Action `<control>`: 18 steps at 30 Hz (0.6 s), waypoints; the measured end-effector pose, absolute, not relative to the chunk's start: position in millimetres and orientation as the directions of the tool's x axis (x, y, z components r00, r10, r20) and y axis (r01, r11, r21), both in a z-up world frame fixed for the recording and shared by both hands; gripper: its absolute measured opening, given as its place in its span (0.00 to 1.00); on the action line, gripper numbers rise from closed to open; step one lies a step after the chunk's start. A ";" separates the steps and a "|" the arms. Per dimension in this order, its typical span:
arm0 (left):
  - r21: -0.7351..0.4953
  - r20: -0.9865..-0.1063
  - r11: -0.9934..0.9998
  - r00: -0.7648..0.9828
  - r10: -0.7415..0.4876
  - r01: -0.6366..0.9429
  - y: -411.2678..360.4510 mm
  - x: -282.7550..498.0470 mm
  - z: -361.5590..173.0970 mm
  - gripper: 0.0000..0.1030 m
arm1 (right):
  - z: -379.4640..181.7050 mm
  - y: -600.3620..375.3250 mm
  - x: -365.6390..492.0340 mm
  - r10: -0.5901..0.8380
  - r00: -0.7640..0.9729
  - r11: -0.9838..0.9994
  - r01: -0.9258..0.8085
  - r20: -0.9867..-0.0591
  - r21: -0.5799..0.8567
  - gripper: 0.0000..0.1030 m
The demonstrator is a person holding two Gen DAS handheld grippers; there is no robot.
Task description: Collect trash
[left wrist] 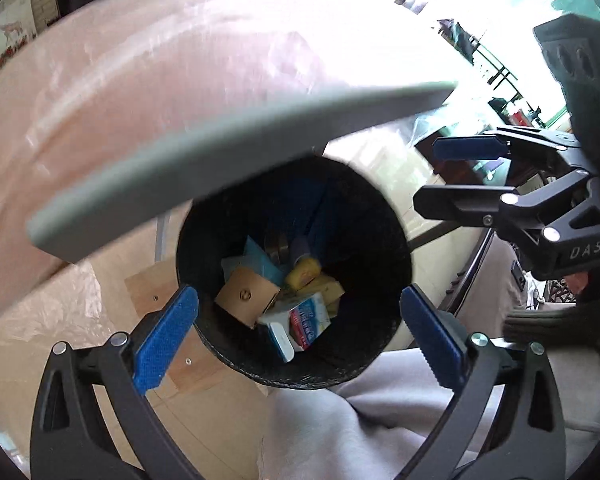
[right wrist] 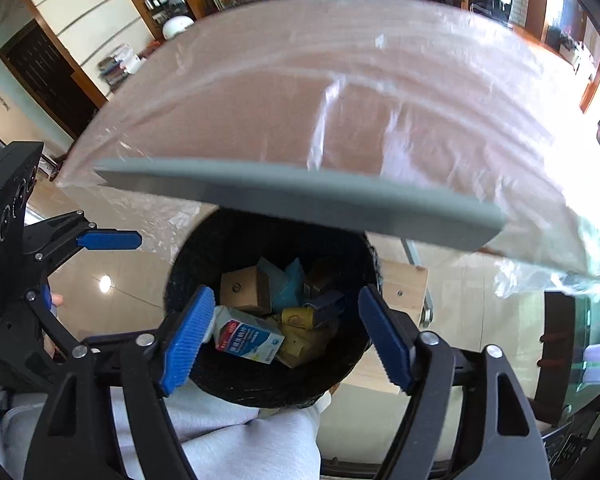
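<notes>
A black round bin (left wrist: 364, 224) stands on the floor below both grippers, partly under the table edge. Inside lie a brown cardboard box (left wrist: 246, 296), a white, blue and red carton (left wrist: 304, 320) and yellow packets (left wrist: 306, 274). My left gripper (left wrist: 300, 340) hangs over the bin's mouth, open, with nothing between its blue pads. My right gripper (left wrist: 452, 174) shows at the right of that view, jaws apart. In the right wrist view my right gripper (right wrist: 286, 340) is open and empty above the bin (right wrist: 204, 256) and the carton (right wrist: 248, 338). One blue finger (right wrist: 108, 240) of the left gripper shows at the left.
The grey-edged table (left wrist: 204, 168) with a pinkish top under clear plastic film overhangs the bin's far side (right wrist: 300, 196). A wooden board (right wrist: 404, 280) sits under the table beside the bin. A person's grey trouser leg (left wrist: 360, 420) lies just in front of the bin.
</notes>
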State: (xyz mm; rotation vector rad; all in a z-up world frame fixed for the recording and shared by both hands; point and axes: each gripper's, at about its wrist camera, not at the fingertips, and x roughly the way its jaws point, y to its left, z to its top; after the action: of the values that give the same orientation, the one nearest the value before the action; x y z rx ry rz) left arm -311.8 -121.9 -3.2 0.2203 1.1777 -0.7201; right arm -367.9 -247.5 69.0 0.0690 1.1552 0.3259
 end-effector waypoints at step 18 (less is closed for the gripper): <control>-0.097 -0.779 0.948 0.570 -0.262 0.303 -65.6 -156.8 70.4 0.98 | 125.6 -340.2 -231.2 0.136 0.648 0.985 -0.005 -0.750 0.175 0.96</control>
State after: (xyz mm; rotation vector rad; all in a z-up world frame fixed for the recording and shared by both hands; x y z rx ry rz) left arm -156.8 -65.6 70.4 0.0496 0.9059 -0.3316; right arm -231.2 -340.2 125.6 0.1619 0.8636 0.0811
